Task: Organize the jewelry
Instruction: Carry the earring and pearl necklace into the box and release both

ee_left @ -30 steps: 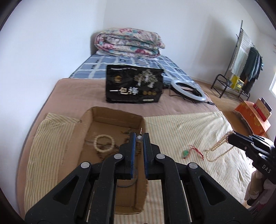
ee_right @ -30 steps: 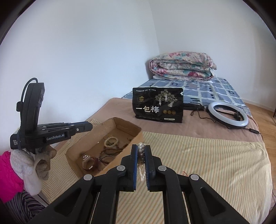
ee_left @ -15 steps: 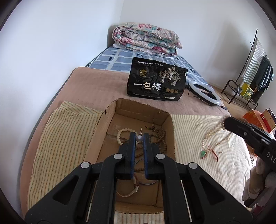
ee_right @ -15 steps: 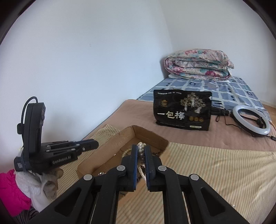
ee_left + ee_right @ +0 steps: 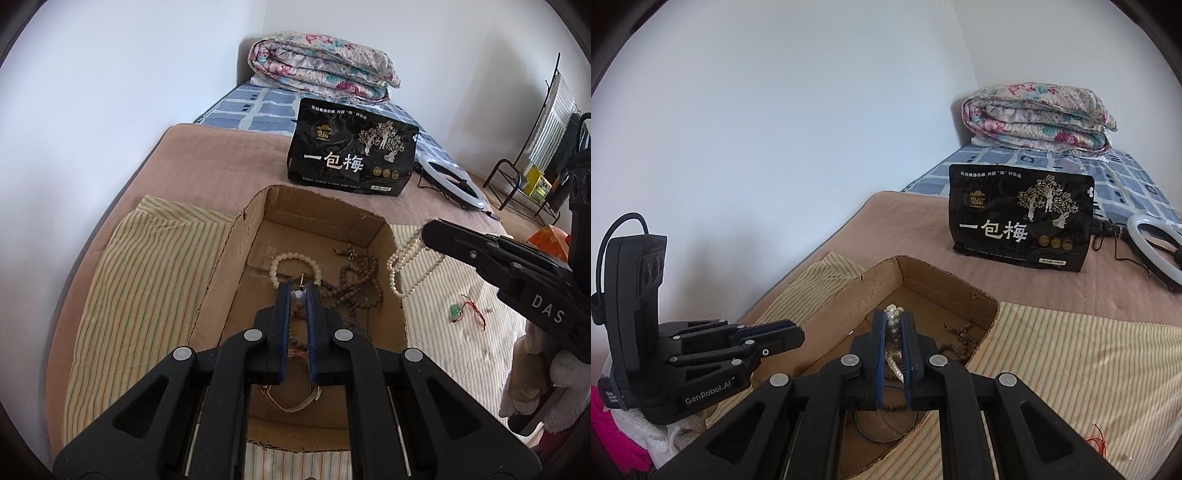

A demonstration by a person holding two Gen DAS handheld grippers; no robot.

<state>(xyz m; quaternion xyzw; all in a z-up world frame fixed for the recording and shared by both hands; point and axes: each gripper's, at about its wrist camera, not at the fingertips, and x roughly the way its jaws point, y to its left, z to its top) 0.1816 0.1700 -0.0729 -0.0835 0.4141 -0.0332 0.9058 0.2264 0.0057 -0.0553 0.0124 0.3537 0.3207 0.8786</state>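
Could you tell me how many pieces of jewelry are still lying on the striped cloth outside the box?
1: a green pendant on a red cord, on the striped cloth right of the box. The pearl necklace hangs from the right gripper instead. The grippers may hide others.

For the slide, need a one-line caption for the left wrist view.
Left tool pinching a small pearl piece over the cardboard box while the right tool brings a pearl necklace to its edge.

Rough cardboard box, glossy pearl necklace, matt striped cloth

Black bag: "一包梅"; right claw "DAS"; left claw "GenRobot.AI".
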